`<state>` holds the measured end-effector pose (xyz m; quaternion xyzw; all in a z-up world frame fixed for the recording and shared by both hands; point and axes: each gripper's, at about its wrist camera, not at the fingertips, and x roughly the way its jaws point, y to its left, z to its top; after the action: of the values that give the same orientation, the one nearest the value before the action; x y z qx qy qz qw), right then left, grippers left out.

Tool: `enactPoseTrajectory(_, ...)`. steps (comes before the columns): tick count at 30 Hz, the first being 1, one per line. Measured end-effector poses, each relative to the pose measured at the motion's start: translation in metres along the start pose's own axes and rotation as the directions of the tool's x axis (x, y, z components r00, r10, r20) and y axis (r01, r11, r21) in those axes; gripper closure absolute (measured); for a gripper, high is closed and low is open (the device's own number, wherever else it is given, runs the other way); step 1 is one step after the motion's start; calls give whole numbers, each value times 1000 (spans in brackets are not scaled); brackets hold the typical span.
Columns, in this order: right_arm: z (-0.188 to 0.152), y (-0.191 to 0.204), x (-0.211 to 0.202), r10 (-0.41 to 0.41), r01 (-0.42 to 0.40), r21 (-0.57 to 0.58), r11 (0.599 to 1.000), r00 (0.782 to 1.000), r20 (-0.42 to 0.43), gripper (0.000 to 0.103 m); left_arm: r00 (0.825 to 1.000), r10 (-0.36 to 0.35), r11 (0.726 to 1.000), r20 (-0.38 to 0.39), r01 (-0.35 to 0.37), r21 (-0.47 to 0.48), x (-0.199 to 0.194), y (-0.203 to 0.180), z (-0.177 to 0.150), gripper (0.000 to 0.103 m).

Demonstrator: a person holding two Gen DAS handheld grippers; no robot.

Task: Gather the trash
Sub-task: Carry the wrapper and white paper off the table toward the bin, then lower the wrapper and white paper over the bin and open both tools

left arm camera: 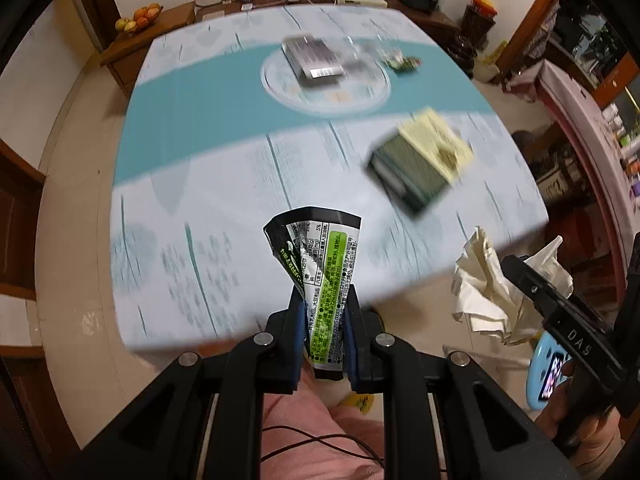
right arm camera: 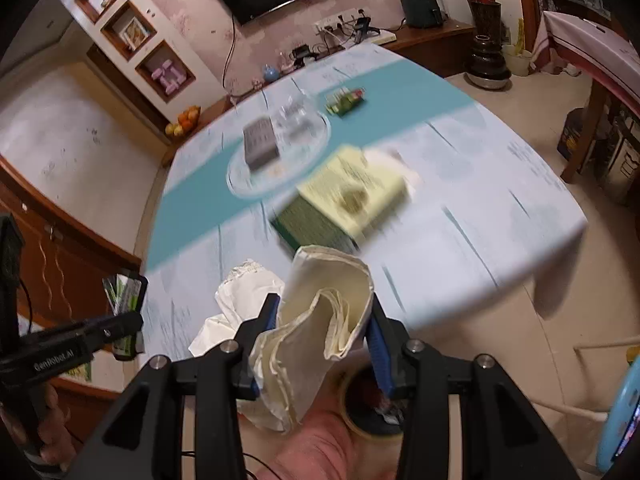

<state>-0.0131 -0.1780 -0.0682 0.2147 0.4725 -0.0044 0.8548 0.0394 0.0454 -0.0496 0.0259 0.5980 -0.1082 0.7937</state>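
Observation:
My left gripper (left arm camera: 323, 308) is shut on a black, white and green snack wrapper (left arm camera: 320, 264), held above the near edge of the table (left arm camera: 224, 208). My right gripper (right arm camera: 322, 320) is shut on a crumpled cream paper napkin (right arm camera: 320, 320), also off the table's near edge. In the left wrist view the right gripper (left arm camera: 532, 292) and its napkin (left arm camera: 484, 292) show at the right. In the right wrist view the left gripper (right arm camera: 120, 320) with the wrapper (right arm camera: 126, 292) shows at the left. Below the right gripper sits a round open container (right arm camera: 372, 408) with a yellowish rim.
On the table lie a green and yellow box (left arm camera: 420, 164), a glass plate (left arm camera: 324, 80) with a grey packet (left arm camera: 312, 60), and small green items (left arm camera: 402, 60). A person's pink-clad leg (left arm camera: 316, 432) is beneath the grippers. A sideboard (left arm camera: 132, 44) with fruit stands beyond.

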Motion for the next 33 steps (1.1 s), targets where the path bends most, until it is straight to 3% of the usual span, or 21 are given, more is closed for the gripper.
enactPoseTrajectory(6, -58, -23, -20, -27, 26, -24, 999, 999, -45, 62, 1000, 1, 999, -22, 0, 40, -3, -37, -53, 88)
enactPoseTrajectory(12, -99, -45, -22, -35, 38, 28, 999, 995, -90, 62, 999, 10, 993, -45, -4, 117, 11, -70, -81, 88)
enactPoseTrajectory(22, -157, -90, 34, -65, 102, 190, 977, 980, -188, 62, 987, 13, 978, -160, 21, 206, 106, -92, -118, 88)
enactPoseTrajectory(33, -198, -152, 117, -115, 200, 361, 911, 963, -244, 61, 979, 15, 963, -202, 41, 267, 231, -91, -131, 86)
